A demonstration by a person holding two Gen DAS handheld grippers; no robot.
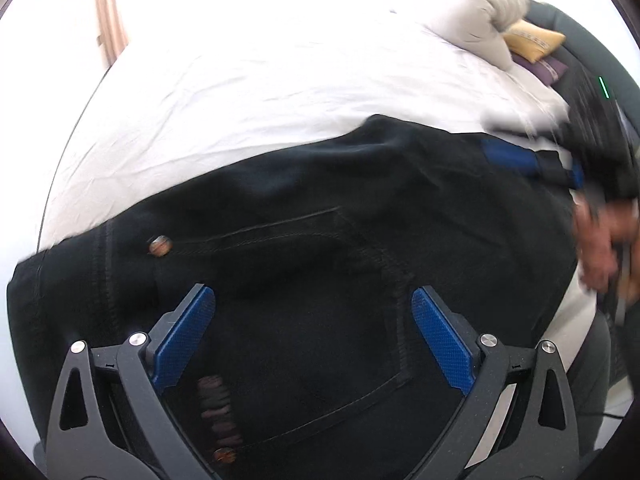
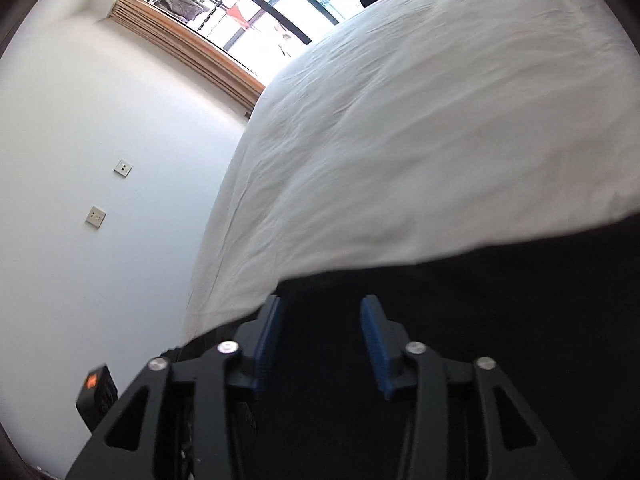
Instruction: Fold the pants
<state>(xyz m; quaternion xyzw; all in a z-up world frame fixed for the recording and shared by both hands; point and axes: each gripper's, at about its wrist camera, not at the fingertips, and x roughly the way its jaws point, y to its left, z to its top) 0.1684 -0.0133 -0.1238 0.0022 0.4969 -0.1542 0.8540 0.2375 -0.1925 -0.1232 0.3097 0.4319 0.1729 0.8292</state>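
A: Where are the black jeans (image 1: 320, 220) lying?

B: On the white bed sheet (image 1: 240, 80), near its edge, bunched into a broad dark mass, waistband button (image 1: 161, 245) and pocket stitching showing.

A: Grippers?

B: Left gripper (image 1: 314, 312) is hovering over the pocket, jaws spread wide, pinching nothing. Right gripper (image 2: 320, 320) is standing partly spread over dark cloth, pads gripping nothing.

A: Progress?

B: One fold looks laid, judging by the doubled layers. Squaring and a further fold are probably remaining.

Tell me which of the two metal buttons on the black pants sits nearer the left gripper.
The lower button, low beside the left gripper's left finger. The other button lies farther up the pants, near the white bedsheet.
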